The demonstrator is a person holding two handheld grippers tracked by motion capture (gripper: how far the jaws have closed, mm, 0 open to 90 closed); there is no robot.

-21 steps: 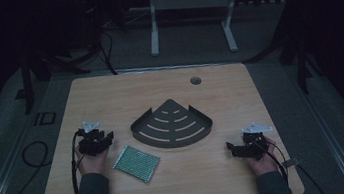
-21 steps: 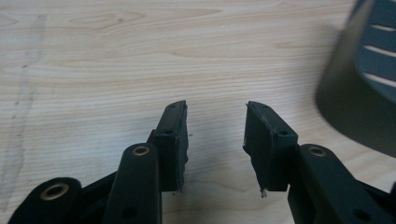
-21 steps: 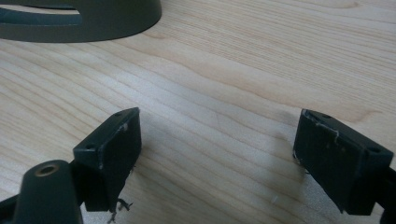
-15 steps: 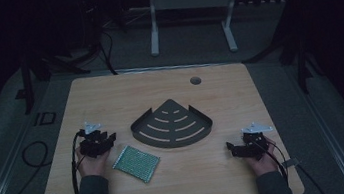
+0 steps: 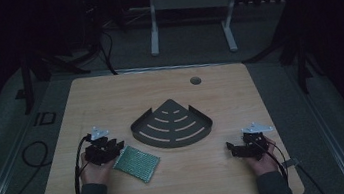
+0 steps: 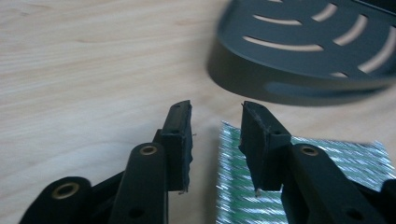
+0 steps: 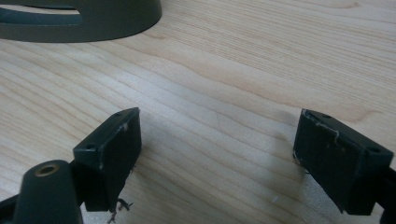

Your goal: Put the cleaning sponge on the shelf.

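A green scouring pad [image 5: 137, 163] lies flat on the wooden table [image 5: 109, 95], just in front of a dark fan-shaped slotted rack [image 5: 171, 125]. My left gripper [image 5: 115, 148] rests low at the pad's left edge, open. In the left gripper view its jaws [image 6: 215, 109] stand apart over the bare wood. The pad [image 6: 327, 158] lies beside and under the right-hand jaw, and the rack [image 6: 303, 51] sits beyond. My right gripper [image 5: 231, 147] rests near the table's front right, wide open over bare wood [image 7: 219, 114], with the rack's rim [image 7: 93, 21] at the upper left.
A round cable hole [image 5: 195, 80] sits at the back of the table. Cables trail off the left edge to the floor. White desk legs [image 5: 153, 24] stand beyond the far edge in the dark room.
My left gripper has edged slightly right toward the green pad. The right gripper, the pad and the rack have kept still.
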